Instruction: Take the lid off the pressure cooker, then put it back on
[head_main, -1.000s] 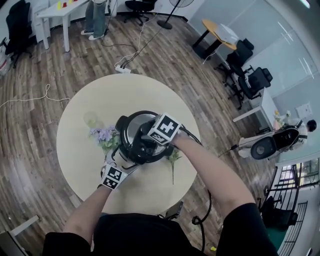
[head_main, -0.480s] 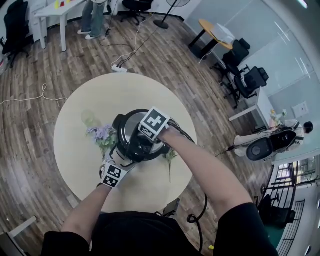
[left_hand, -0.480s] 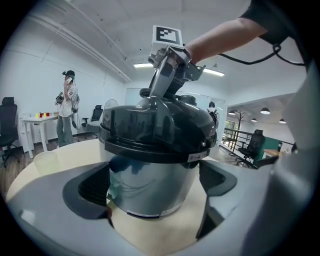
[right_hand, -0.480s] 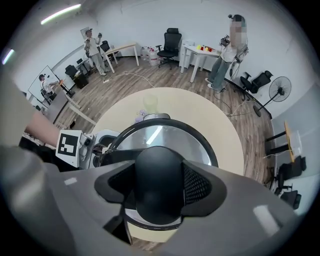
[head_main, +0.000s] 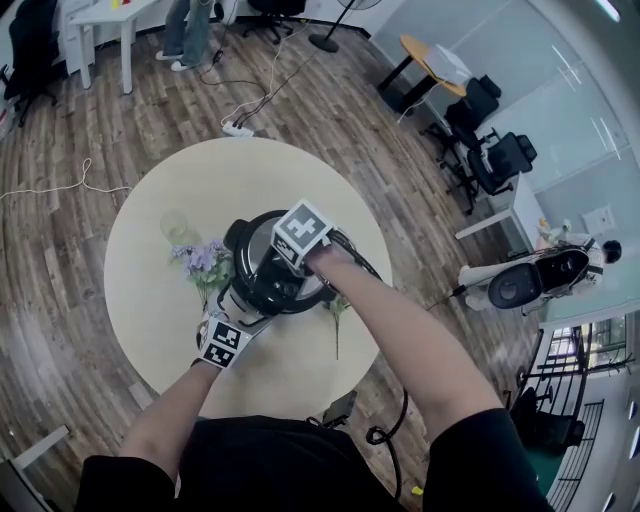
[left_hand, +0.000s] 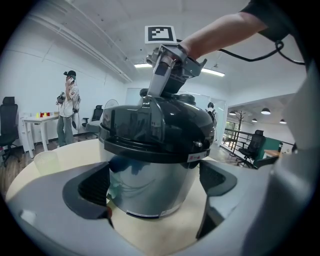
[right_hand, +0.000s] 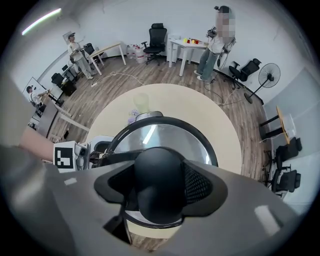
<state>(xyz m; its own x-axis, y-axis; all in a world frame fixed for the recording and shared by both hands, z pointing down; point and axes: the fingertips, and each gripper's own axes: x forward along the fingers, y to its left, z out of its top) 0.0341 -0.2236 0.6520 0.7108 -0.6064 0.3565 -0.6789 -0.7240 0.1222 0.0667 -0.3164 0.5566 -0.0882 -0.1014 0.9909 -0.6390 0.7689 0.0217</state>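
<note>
While the left tongs (left_hand: 156, 210) gape around the pressure cooker (left_hand: 150, 175), the right tongs (right_hand: 160, 184) clamp its lid knob (right_hand: 159, 167).

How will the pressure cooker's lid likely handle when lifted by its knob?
Probably rigid and fairly heavy: the lid shows shiny metal inside a thick black rim. The smooth round knob clamped in the right tool could slip or swivel.

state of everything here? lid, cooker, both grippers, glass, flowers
lid, on the pressure cooker, level
pressure cooker, upright on the table, closed
right gripper, shut on the lid's knob
left gripper, jaws apart, cooker's body between them, contact unclear
glass, upright on the table
flowers, lying on the table
</note>
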